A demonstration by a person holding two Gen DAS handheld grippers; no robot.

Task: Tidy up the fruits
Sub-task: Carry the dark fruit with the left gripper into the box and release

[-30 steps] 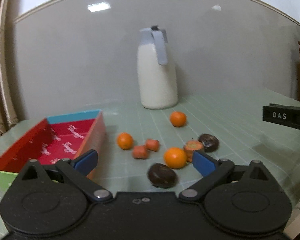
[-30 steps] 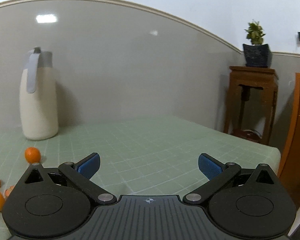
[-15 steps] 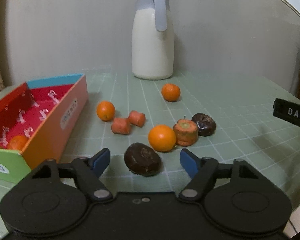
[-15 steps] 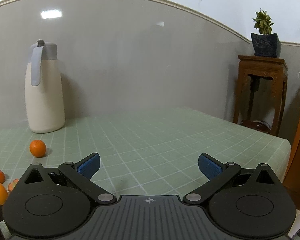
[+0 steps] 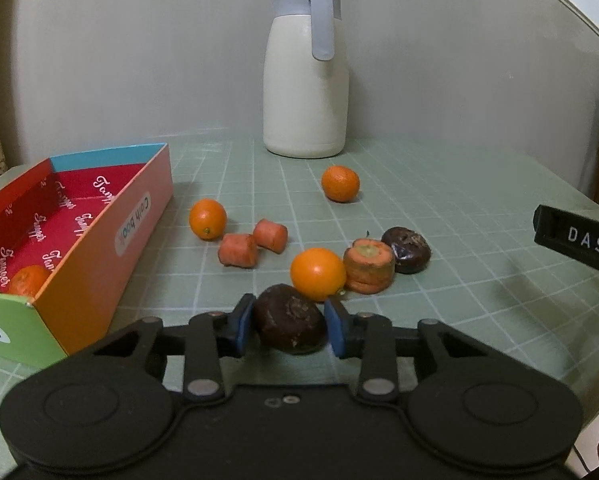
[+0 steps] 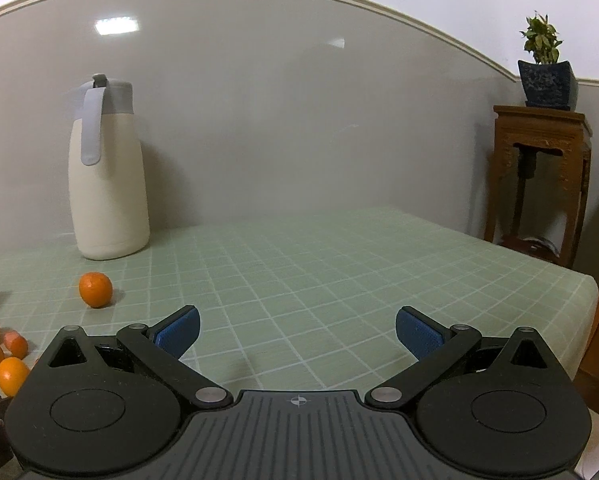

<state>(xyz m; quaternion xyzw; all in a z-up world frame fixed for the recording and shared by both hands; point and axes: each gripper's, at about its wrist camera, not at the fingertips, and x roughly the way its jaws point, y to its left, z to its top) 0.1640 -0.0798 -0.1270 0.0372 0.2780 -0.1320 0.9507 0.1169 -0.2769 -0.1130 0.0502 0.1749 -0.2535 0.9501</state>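
- Sitting at the far left of the green gridded table (image 5: 439,184): a colourful cardboard box (image 5: 99,248), open-topped, already holding one orange fruit (image 5: 29,280) in its near corner.
- Lying scattered right of the box: small oranges (image 5: 208,218), two carrot chunks (image 5: 238,250), a carrot top (image 5: 368,266) and a second dark fruit (image 5: 406,245), with a white thermos jug (image 5: 305,80) standing behind.
- Closing on a dark wrinkled fruit (image 5: 289,322): left gripper (image 5: 289,326), blue pads (image 5: 245,324) hugging both flanks, fruit squarely between the jaws and resting on the table.
- Touching or nearly touching that fruit's far side: one orange (image 5: 318,274), likely to be nudged on lifting.
- Lying left of the jaws and near: the box, so probably needing a lift, then a leftward swing over its near wall.
- Hovering at the right, well apart from the fruit: right gripper (image 6: 297,330), jaws spread wide, nothing between them, leaving the left hand far nearer.
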